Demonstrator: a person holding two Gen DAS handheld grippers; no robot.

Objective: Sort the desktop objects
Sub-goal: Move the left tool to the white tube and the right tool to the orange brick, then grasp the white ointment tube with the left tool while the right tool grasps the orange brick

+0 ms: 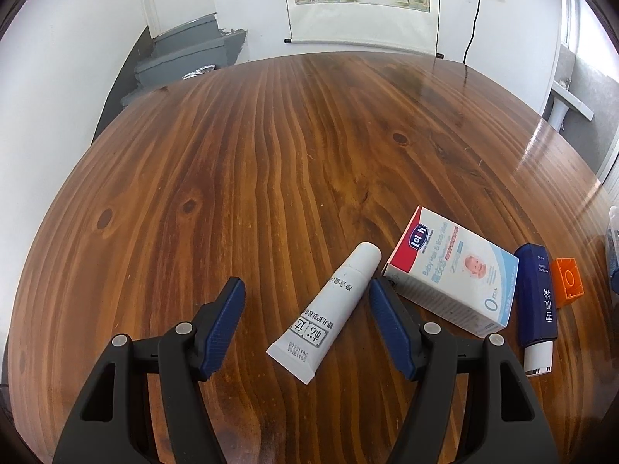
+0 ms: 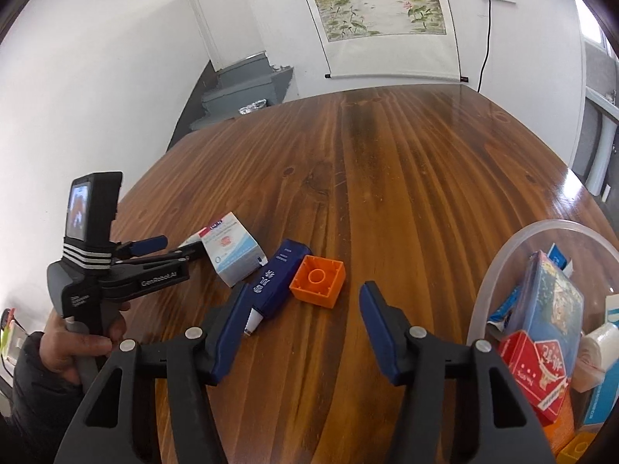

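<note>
L gripper (image 1: 307, 290): fingers spread w/ nothing pinched, straddling the white tube (image 1: 329, 305) flat on the tabletop (image 1: 271, 147); tube sits nearer the R finger. Just right: baby wash box (image 1: 452, 270), then navy tube (image 1: 536, 301), orange brick (image 1: 568, 280) – all loose, close together. R gripper (image 2: 303, 292): fingers spread too, empty, aimed at the orange brick, w/ the navy tube beside its L finger. Far right: clear bin (image 2: 503, 266) w/ boxes already inside.

Step, prob: approach to pick remaining items. Next: centre L on the tube, lower, close on its body; R lower over brick, then to bin.
</note>
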